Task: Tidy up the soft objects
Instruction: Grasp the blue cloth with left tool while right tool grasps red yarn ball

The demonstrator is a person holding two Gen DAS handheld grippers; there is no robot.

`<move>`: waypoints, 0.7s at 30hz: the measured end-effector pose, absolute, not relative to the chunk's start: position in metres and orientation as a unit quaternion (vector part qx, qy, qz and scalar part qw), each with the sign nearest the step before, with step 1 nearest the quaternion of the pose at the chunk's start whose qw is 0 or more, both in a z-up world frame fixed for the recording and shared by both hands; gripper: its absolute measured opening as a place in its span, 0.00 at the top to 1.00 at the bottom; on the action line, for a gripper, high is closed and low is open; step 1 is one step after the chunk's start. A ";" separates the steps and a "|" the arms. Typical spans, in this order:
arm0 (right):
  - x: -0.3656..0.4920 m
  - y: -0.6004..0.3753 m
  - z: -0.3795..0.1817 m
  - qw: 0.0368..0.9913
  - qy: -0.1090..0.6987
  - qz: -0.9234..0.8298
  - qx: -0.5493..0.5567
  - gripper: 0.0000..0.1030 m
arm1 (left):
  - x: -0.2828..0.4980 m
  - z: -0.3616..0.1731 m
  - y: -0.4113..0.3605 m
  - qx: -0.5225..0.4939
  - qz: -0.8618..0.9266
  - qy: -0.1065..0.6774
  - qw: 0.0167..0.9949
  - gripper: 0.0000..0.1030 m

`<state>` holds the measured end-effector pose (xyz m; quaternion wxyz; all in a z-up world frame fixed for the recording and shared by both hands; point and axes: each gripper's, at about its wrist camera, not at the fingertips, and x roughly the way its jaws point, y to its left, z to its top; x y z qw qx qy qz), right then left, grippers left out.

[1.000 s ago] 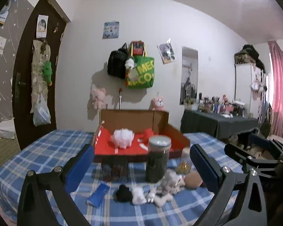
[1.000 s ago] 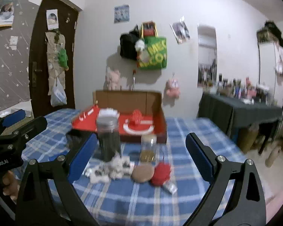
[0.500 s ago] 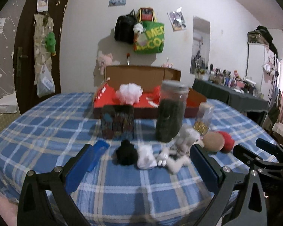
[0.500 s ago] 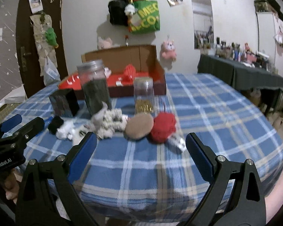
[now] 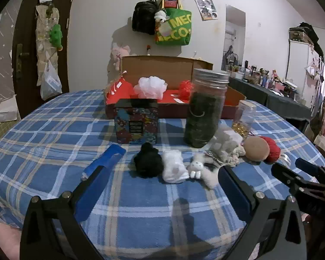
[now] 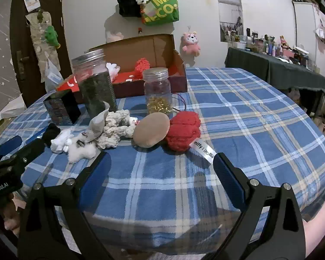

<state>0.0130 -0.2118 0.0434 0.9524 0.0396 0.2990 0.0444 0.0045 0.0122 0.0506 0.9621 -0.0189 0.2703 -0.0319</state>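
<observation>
left tongs: the left gripper (image 5: 160, 186) hangs low in the left wrist frame, jaws spread wide, holding nothing. The black pom-pom (image 5: 148, 162) and the white fluffy bit (image 5: 174, 166) sit just above the gap, mid-frame.

right tongs: the right gripper (image 6: 160, 173) is spread just as wide and also empty. The red knit toy (image 6: 184, 130) and tan round pad (image 6: 151, 132) sit a bit above its tips, centre of the right wrist frame, touching each other.

soft pile: it runs in a row across the blue plaid cloth (image 6: 249, 119). The cream rope toy (image 6: 114, 127) and a small white bunny plush (image 5: 198, 166) lie between the two ends.

destination: I'd guess the cardboard box (image 5: 162, 73), upper centre, with a white pouf (image 5: 150, 86) already inside.

step in hand: looks like lining up for a first grab, nothing touched yet.

how I'd do it: go for an end piece, pinch through the middle of the fluff, and lift straight up.

watch out: the big dark jar (image 5: 205, 108) and small glass jar (image 6: 159, 93) stand right behind the pile, so carry high over them.
</observation>
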 end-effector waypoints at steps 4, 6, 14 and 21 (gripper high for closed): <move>0.020 -0.216 0.045 0.952 0.302 0.040 0.042 0.06 | 0.015 0.055 0.021 -0.020 -0.028 0.281 0.959 0.00; 0.026 -0.221 0.047 0.951 0.304 0.034 0.043 0.06 | 0.020 0.057 0.025 -0.021 -0.026 0.284 0.958 0.00; 0.048 -0.246 0.052 0.946 0.313 0.025 0.085 0.06 | 0.040 0.068 0.052 0.004 -0.022 0.298 0.954 0.00; 0.069 -0.269 0.043 0.927 0.340 0.042 0.150 0.10 | 0.062 0.061 0.088 -0.012 -0.017 0.341 0.940 0.01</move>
